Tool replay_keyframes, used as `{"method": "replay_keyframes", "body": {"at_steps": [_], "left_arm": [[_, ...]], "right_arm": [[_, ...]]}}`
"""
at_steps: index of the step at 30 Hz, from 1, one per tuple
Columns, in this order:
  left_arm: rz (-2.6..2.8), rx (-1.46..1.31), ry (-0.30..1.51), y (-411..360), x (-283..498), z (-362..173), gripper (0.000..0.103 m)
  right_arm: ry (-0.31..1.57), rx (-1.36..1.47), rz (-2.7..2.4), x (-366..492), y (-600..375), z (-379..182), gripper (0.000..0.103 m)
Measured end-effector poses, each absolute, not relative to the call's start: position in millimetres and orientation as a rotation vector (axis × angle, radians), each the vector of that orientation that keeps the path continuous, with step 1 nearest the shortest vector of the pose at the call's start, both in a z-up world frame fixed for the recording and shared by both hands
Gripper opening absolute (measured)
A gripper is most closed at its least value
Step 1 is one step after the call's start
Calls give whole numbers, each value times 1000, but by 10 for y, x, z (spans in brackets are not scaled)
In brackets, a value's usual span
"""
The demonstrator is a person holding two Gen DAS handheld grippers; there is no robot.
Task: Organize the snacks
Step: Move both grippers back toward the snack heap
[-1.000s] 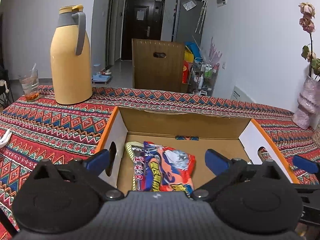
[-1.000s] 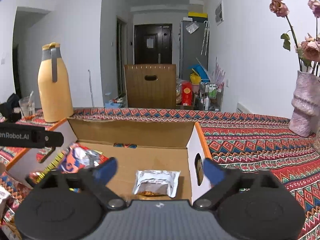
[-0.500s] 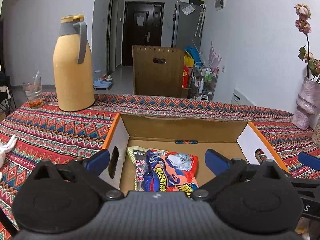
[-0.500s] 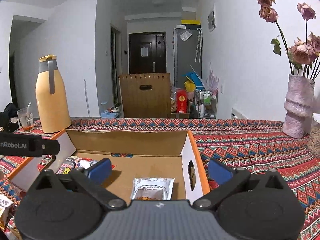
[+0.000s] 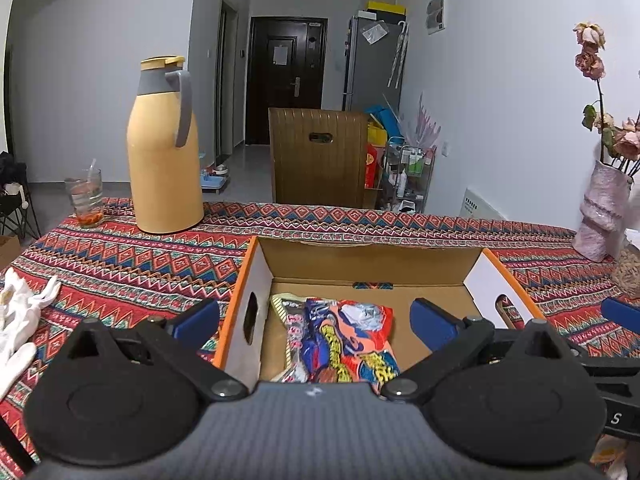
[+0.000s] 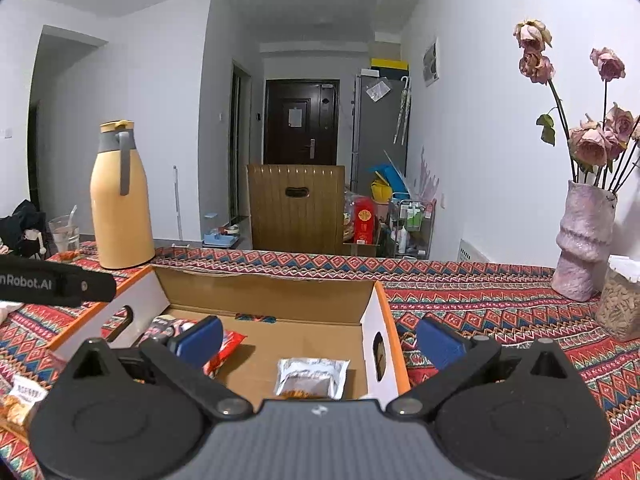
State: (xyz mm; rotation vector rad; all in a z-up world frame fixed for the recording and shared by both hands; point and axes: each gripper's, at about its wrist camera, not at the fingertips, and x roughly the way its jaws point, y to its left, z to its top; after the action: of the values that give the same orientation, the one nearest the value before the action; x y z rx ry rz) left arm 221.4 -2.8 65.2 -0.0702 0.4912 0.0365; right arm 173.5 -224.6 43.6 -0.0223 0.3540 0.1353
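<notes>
Both grippers hang empty above the near edge of the cardboard box (image 5: 362, 256), which sits on the patterned worktop (image 5: 120, 264): the left gripper (image 5: 314, 320) has its jaws released wide over the left half, and the right gripper (image 6: 318, 338) has its jaws spread just as wide over the right half, with nothing between either pair. Inside the box, a colourful snack bag (image 5: 348, 340) lies at the left beside a striped packet (image 5: 286, 320), and a silver pouch (image 6: 310, 376) lies near the right wall. This looks like a pause between placements, with some snacks already boxed. More snacks seem to wait outside: a small packet (image 6: 22, 398) lies on the worktop left of the box. The next move probably calls for swinging a gripper out to such a packet, lowering, and closing on its edge without crushing it
</notes>
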Motion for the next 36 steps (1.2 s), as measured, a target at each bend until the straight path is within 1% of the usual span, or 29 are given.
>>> {"method": "replay_keyframes", "body": {"at_steps": [11,22,29,36], "left_arm": [[10,-76,504,127,1682,588,103],[-10,-59,561,248,1332,213,103],[-7,-61,581,326,1329,-25,103],[-24,-73,569,374,1307,-125,103]], "right_arm": [[363,-38,154,1151,-2180,358,103],[442,-42,166,813,-2192,33,103],[525,-81,199,897,-2149,-196,103],[596,-210,270,1153,-2010,-276,103]]}}
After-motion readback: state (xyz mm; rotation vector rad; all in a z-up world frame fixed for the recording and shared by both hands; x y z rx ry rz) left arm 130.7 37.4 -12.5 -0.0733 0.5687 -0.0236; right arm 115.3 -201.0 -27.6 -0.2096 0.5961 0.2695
